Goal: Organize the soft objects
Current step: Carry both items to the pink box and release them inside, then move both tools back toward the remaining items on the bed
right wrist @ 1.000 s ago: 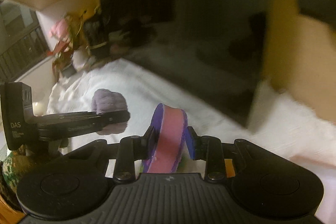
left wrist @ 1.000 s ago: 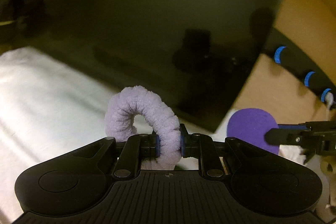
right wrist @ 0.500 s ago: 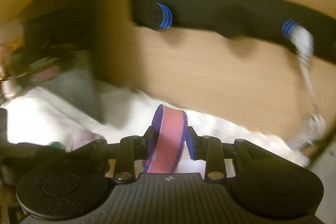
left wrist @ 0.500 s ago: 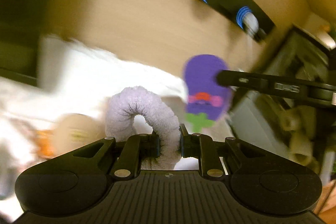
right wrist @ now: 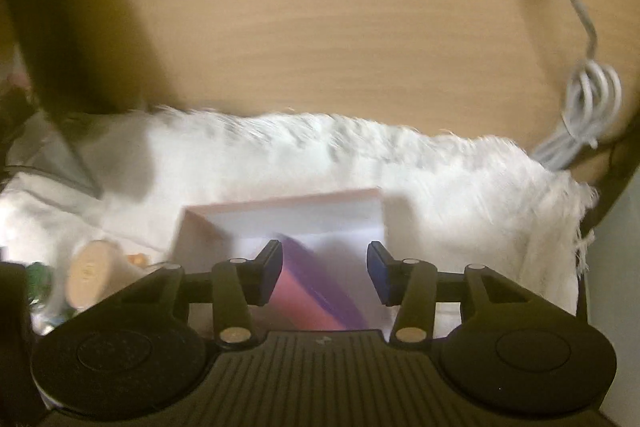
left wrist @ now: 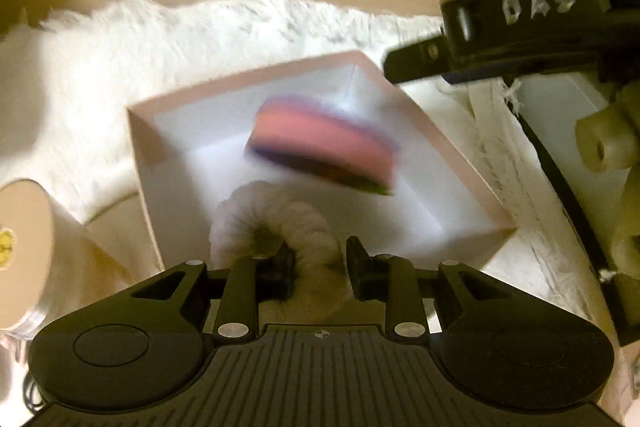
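Pink-rimmed shallow white cardboard box (left wrist: 460,163) sits on a white fluffy fur throw (left wrist: 100,75) draped over the bench, and both tools are hovering right above it. So, left tool (left wrist: 318,265): its jaws have just been opening, and the fuzzy lavender terry scrunchie (left wrist: 276,223) sits between them, looped up in front of the fingers over the near part of the box. There's a visible gap on the right-hand finger's side, so it doesn't look clamped, though on the other side the loop seems to touch the pad; it's blurry, can't swear to it.

Right tool (right wrist: 324,269): jaws also just been opening, now standing fairly wide with the blue pads well clear. The pink-and-purple round foam sponge (right wrist: 316,295) is below and between the fingers, tilted and motion-smeared, not pinched by anything. In the left wrist view that same sponge (left wrist: 324,151) shows as a blur inside the box's outline, beyond the scrunchie; can't tell if it has touched the bottom. The right tool's black finger (left wrist: 424,63) pokes in from the upper right there, just over the box's far corner.

Off to the left of the box is a pale round wooden-looking disc thing (left wrist: 20,251), and a white coiled cable (right wrist: 588,95) hangs against the tan wood wall (right wrist: 320,27) behind.
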Demonstrator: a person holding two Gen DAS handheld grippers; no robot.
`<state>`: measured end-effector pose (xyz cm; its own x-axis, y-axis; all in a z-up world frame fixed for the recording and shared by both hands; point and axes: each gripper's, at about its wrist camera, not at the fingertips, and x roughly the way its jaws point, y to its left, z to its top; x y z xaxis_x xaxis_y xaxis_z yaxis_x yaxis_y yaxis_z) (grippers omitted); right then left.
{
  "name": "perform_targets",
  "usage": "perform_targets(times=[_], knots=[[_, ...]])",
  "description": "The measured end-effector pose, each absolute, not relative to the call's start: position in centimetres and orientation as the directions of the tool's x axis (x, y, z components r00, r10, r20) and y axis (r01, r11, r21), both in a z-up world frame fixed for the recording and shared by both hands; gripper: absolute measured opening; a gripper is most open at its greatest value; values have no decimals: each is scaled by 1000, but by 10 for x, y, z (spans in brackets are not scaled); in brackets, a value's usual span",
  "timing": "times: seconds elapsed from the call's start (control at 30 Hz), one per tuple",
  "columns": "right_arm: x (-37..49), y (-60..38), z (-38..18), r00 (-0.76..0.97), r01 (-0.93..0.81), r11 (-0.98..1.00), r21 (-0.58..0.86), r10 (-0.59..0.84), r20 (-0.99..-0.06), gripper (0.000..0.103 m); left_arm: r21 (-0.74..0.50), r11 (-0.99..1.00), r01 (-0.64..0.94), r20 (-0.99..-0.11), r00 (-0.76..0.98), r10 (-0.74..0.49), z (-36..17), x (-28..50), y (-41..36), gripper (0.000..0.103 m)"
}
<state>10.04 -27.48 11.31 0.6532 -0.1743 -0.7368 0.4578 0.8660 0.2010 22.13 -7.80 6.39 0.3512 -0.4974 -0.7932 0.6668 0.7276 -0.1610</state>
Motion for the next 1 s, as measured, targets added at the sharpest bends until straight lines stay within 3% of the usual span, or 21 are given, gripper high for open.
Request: perform_targets(times=[0.13,0.27,0.4,0.53,0.67,0.8,1.0], knots=[[88,-279,115,666,506,836,210,-224,-711,59,-292,698,654,-694,358,-625,83,218,-51,29],[64,-269,121,692,501,839,210,-243,-680,59,-402,672,622,-554,418,-719,103,210,-17,29],[34,-243,124,715,486,860,155,-289,-637,65,-486,680,549,-518,446,-730,107,210,15,29],[15,-216,122,726,444,890,103,-290,-624,66,-494,694,524,-501,481,-720,103,195,30,29],[11,-194,118,736,387,917,96,-244,-631,69,-443,757,481,-506,562,-654,100,173,68,29],[15,-160,112,757,301,951,73,-192,-624,69,-384,870,310,-513,712,-480,94,152,136,29],[34,-98,92,760,124,992,-3,-96,-643,72,-471,882,-22,-539,799,-267,76,132,255,29]])
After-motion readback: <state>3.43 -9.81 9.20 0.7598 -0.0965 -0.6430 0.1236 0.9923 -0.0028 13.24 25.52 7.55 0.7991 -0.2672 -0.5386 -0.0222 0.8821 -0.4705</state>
